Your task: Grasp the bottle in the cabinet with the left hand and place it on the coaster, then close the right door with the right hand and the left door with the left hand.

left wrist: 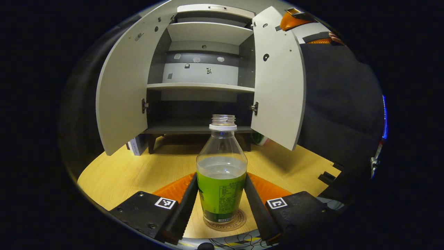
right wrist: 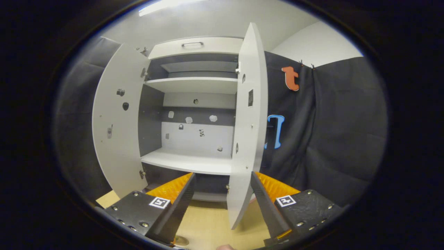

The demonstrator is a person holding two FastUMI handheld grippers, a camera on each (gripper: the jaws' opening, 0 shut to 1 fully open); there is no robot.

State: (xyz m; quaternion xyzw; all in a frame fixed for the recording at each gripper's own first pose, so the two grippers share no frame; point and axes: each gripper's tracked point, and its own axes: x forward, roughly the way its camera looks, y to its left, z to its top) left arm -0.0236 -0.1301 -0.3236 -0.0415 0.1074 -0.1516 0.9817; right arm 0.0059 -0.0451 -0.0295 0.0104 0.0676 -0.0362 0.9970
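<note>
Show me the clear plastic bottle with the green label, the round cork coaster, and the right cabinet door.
clear plastic bottle [left wrist: 221,180], left gripper view, label.
round cork coaster [left wrist: 239,222], left gripper view, rim.
right cabinet door [right wrist: 247,139], right gripper view, panel.

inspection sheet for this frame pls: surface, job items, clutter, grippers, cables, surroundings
Surface: wooden tabletop, bare around the bottle.
Bottle: uncapped clear bottle with green label, part full, standing upright on the round coaster.
Cabinet: both doors open, left door and right door; shelves look empty.
Clutter: small box-like item on the table beside the cabinet's leg under the left door; a green-and-white thing under the right door, cannot tell what.
Grippers: left gripper fingers flank the bottle, contact unclear; right gripper open, the right door's edge between its fingers, no touch.
Cables: thin wires at the table's near edge.
Surroundings: black cloth wall; white wall above it.
</note>
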